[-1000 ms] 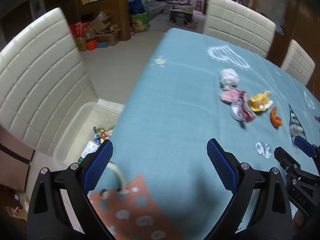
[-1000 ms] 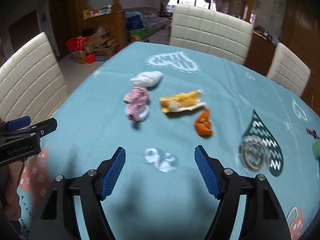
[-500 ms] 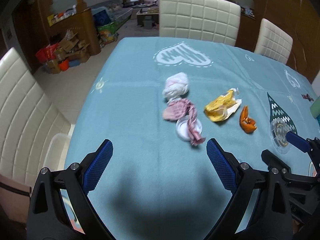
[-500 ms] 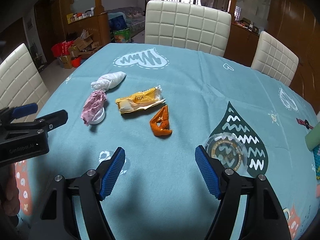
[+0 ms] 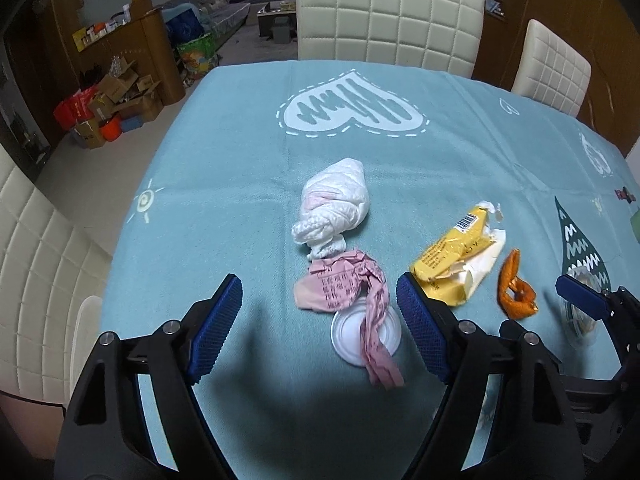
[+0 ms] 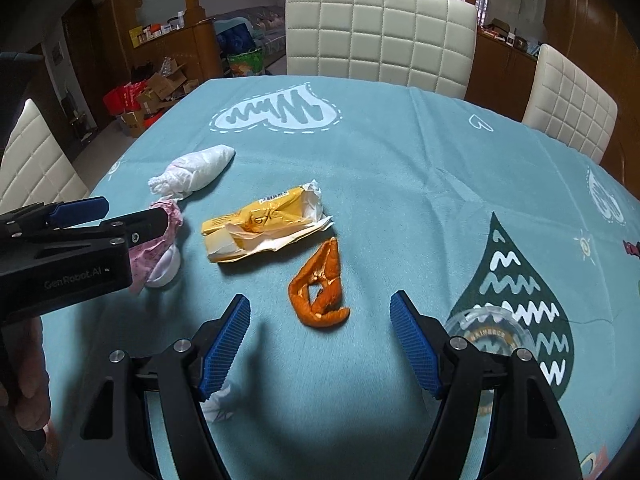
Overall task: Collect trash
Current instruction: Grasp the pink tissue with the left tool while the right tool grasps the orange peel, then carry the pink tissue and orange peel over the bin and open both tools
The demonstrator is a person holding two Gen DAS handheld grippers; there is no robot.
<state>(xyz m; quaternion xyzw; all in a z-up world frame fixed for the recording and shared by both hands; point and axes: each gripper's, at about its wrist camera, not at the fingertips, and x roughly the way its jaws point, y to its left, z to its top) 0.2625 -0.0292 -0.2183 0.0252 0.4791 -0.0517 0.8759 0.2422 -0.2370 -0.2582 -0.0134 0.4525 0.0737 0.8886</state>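
Observation:
Trash lies on the blue tablecloth (image 5: 224, 184). A crumpled pink paper (image 5: 344, 288) drapes over a white lid (image 5: 352, 340), between the jaws of my open, empty left gripper (image 5: 320, 308). A white tied bag (image 5: 336, 204) lies beyond it. A yellow wrapper (image 5: 456, 256) lies to the right. An orange peel (image 6: 320, 284) lies just ahead of my open, empty right gripper (image 6: 320, 326). The wrapper (image 6: 260, 224), the white bag (image 6: 192, 174) and a small white paper scrap (image 6: 218, 402) under the left finger show in the right wrist view.
A clear glass dish (image 6: 488, 336) sits on the table by the right gripper's right finger. White padded chairs (image 5: 388, 16) stand at the far side and on the left (image 5: 32, 264). Boxes and clutter (image 5: 112, 100) lie on the floor far left.
Both grippers have swung from the left table edge toward the trash and moved closer. The left now frames the pink paper, the right the orange peel. Both stayed open.

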